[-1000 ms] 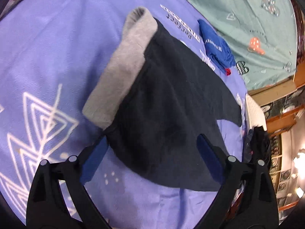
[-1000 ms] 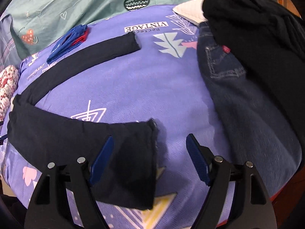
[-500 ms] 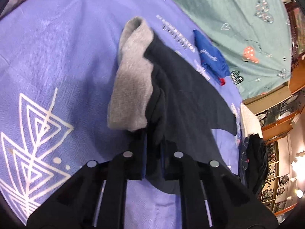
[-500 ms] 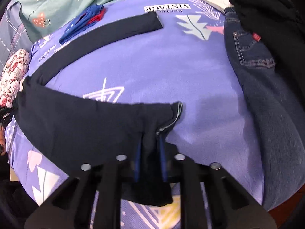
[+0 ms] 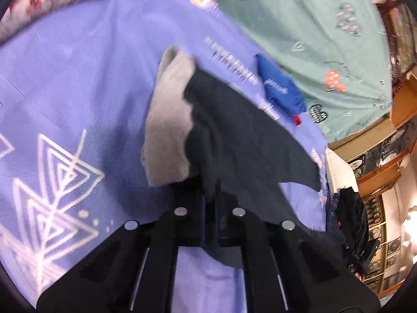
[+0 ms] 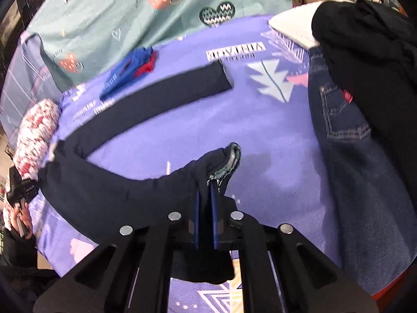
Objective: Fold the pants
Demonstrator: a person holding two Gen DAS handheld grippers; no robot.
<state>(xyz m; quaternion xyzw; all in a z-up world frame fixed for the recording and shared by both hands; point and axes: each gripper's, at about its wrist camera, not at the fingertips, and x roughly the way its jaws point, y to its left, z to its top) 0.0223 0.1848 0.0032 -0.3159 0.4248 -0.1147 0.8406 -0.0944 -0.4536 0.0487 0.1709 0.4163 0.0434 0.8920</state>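
Dark navy pants with a grey waistband lie spread on the purple bedspread, legs apart.

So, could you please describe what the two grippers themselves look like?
Both look alike. The left gripper and right gripper each have a matt black angular frame with slot cut-outs, four round silver bolt heads across the linkage, thin bright rods beneath, and flat blue pads lining the fingers. No cables or markings show.

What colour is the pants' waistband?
Light grey waistband on dark navy pants; clearest in the left wrist view.
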